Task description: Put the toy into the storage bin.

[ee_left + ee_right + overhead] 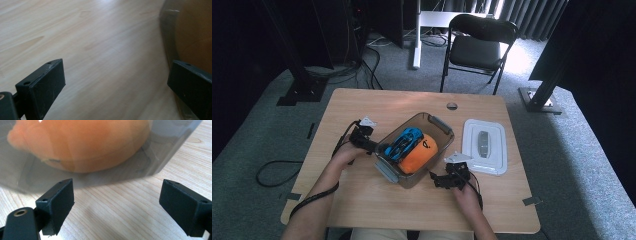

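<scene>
Wide-spread jaws of both grippers, clear bin [414,150] between them.

table [362,200]: pale wood, smooth, matt grain
bin [439,131]: clear smoky plastic, glossy
orange toy [419,152]: soft matt cloth
lid [469,145]: white plastic, smooth
jaws: black matt plastic, scuffed

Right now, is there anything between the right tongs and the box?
Nothing visible. The right tongs stand open facing the box wall, with bare table in the gap between them.
</scene>
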`<state>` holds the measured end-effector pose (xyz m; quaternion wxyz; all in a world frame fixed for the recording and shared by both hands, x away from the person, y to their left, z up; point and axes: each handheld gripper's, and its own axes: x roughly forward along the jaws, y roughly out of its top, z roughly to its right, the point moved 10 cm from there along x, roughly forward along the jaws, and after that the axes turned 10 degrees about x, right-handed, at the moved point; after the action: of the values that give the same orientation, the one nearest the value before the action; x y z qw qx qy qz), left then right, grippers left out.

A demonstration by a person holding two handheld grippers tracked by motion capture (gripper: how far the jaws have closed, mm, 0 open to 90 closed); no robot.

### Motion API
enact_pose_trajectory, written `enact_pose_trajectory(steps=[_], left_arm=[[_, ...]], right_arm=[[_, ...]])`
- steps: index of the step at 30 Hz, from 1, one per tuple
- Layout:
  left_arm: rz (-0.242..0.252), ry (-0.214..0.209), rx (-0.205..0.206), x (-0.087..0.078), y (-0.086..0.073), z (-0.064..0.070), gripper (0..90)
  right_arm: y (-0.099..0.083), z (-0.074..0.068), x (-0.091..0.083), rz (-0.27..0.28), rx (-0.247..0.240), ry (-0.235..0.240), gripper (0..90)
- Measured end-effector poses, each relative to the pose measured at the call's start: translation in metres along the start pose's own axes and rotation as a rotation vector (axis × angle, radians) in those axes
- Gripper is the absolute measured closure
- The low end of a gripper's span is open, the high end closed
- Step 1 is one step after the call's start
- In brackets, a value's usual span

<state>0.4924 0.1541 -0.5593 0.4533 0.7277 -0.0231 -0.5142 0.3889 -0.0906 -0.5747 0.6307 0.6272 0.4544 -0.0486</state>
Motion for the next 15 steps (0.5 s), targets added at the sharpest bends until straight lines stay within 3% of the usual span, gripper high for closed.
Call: enact_pose_trajectory(steps=[4,15], left_arm=[[0.005,0.013,-0.002,-0.004,-0.003,0.006,2.1],[0.004,-0.012,0.016,-0.005,-0.012,0.033,2.1]], right_arm=[[-0.001,0.002,-0.001,-0.006,0.001,0.0,12.2],[-0.005,0.012,-0.009,-0.008,0.003,-0.018,12.2]])
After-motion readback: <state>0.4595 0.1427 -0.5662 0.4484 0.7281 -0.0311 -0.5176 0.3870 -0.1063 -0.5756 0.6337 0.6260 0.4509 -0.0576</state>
